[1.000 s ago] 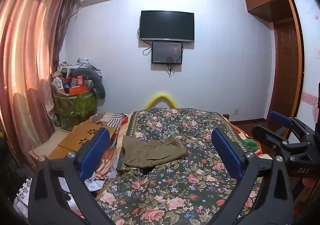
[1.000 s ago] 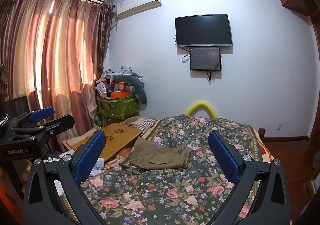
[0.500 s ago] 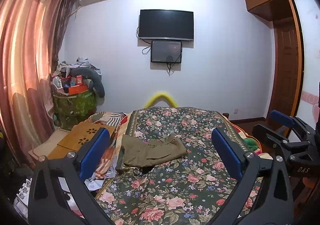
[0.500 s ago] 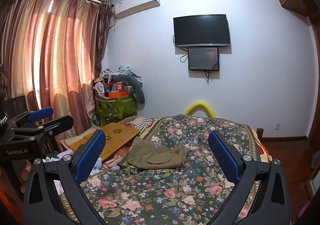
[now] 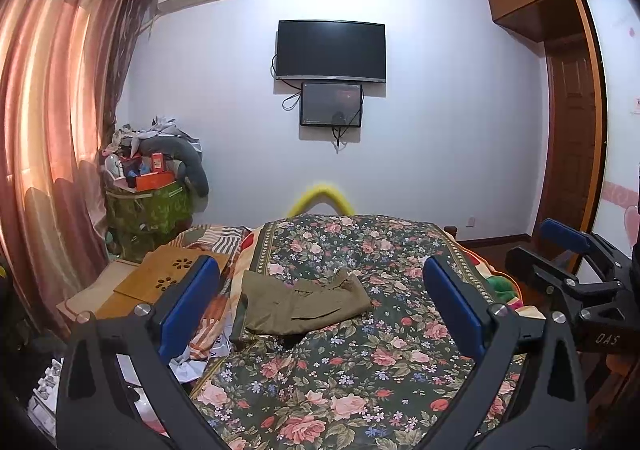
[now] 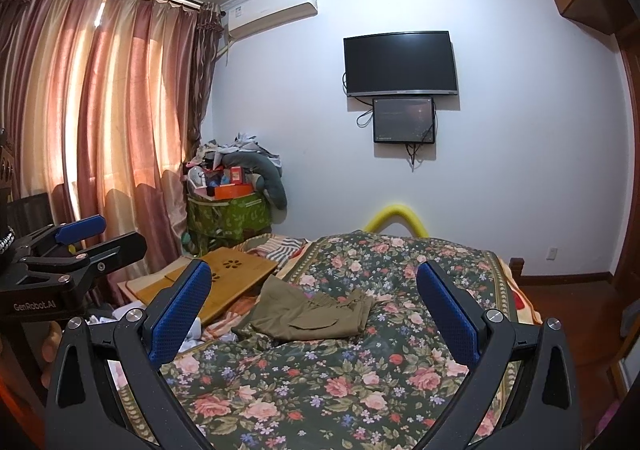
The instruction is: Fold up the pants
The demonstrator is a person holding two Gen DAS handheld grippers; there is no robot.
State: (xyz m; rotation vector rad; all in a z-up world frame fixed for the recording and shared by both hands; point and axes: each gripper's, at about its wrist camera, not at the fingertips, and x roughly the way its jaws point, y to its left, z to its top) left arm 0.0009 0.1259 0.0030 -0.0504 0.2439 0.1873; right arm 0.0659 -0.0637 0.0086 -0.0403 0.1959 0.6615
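Note:
Olive-green pants (image 5: 300, 302) lie crumpled in a loose heap on the left part of a floral bedspread (image 5: 380, 362); the right wrist view shows the pants (image 6: 312, 312) from further right. My left gripper (image 5: 320, 286) is held open above the near part of the bed, well short of the pants, nothing between its blue pads. My right gripper (image 6: 314, 290) is also open and empty, at about the same distance. Each gripper shows at the edge of the other's view: the right gripper (image 5: 560, 250), the left gripper (image 6: 80, 234).
A wooden lap tray (image 5: 168, 278) and striped bedding lie left of the pants. A green bin (image 5: 148, 209) piled with clutter stands in the corner by pink curtains (image 5: 48, 129). A TV (image 5: 331, 51) hangs on the far wall. A wooden door (image 5: 572, 153) is at the right.
Both views have tilted up very slightly, so the bed and pants sit a little lower in frame. The grippers stay open and the pants have not moved.

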